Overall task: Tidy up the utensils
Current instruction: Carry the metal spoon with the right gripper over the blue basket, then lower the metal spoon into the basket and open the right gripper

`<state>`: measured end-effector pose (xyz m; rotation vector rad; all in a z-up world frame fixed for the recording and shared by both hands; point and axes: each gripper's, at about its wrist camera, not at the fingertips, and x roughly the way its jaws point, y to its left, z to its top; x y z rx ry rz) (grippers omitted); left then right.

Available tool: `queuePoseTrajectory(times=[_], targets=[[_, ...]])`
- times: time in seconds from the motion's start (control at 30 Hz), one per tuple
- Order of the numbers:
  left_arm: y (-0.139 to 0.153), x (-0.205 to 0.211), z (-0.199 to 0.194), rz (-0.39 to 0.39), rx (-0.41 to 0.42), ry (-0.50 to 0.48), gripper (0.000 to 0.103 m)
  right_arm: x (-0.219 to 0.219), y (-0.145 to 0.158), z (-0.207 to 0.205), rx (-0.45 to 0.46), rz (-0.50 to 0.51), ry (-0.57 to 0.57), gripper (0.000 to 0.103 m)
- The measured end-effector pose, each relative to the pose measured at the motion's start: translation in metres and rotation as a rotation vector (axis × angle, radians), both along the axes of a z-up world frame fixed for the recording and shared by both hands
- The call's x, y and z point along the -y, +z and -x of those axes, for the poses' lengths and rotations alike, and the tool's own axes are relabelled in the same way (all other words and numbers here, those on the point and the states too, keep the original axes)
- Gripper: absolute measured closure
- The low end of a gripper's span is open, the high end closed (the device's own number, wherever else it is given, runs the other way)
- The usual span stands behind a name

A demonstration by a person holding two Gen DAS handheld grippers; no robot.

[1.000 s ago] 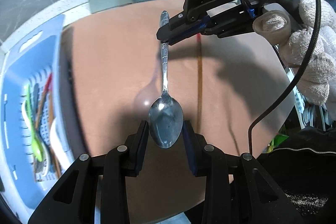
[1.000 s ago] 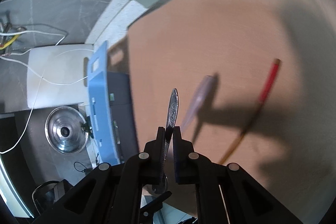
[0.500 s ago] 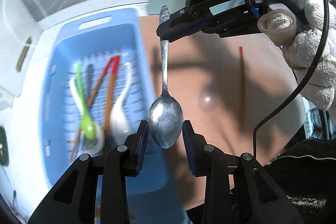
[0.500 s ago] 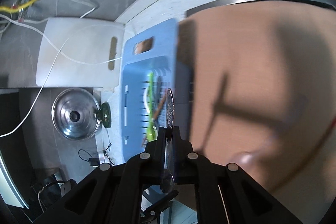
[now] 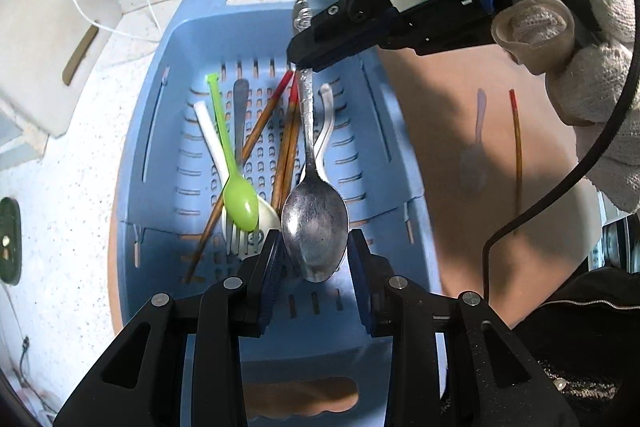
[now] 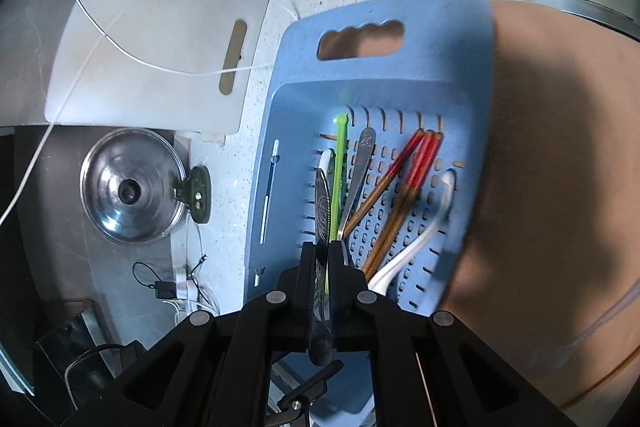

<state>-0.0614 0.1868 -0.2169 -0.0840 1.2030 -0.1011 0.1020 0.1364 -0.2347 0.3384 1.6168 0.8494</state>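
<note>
The metal spoon (image 5: 313,211), which a second ago hung over the bare brown mat, now hangs over the blue slotted basket (image 5: 148,131); both grippers have carried it sideways together, and the mat (image 5: 448,131) has slid off to the right of the jaws. The right gripper (image 5: 306,57) pinches the spoon's handle with its jaws nearly shut, as before, while the left gripper (image 5: 314,255) sits with its jaws partly open around the bowl, the pads close on either side; whether they press on it I cannot tell. Directly below and ahead of the left jaws lie a green plastic spoon (image 5: 239,201), white spoons, a fork and red-tipped chopsticks (image 5: 288,147), already sorted into the basket. A single red-tipped chopstick (image 5: 516,147) and a pale translucent spoon (image 5: 474,155) remain on the mat, well off to the right. The carry looks finished, so releasing the spoon into the basket appears to be next, with two items left to collect.
</note>
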Motion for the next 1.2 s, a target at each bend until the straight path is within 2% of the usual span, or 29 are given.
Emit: queuePoseTrajectory(times=[0.17, 0.27, 0.5, 0.73, 0.97, 1.13, 1.2], targets=[[-0.009, 0.001, -0.003, -0.004, -0.028, -0.015, 0.072, -0.014, -0.010, 0.001, 0.006, 0.035, 0.031, 0.098], [-0.012, 0.000, -0.003, 0.003, -0.037, -0.011, 0.083, -0.019, -0.018, 0.001, -0.004, 0.049, 0.045, 0.100], [-0.018, -0.005, -0.009, -0.004, -0.047, -0.007, 0.083, -0.032, -0.030, 0.003, -0.011, 0.071, 0.069, 0.102], [-0.019, -0.008, -0.009, 0.003, -0.047, 0.001, 0.083, -0.034, -0.028, 0.000, 0.012, 0.066, 0.086, 0.102], [-0.008, -0.006, -0.012, 0.003, -0.014, -0.002, 0.083, -0.019, -0.009, -0.001, 0.059, 0.032, 0.099, 0.101], [0.007, 0.004, -0.016, -0.004, 0.026, -0.016, 0.083, 0.013, 0.012, -0.004, 0.111, 0.010, 0.078, 0.099], [0.014, 0.011, -0.018, -0.003, 0.047, -0.027, 0.083, 0.033, 0.022, -0.005, 0.150, 0.007, 0.062, 0.093]])
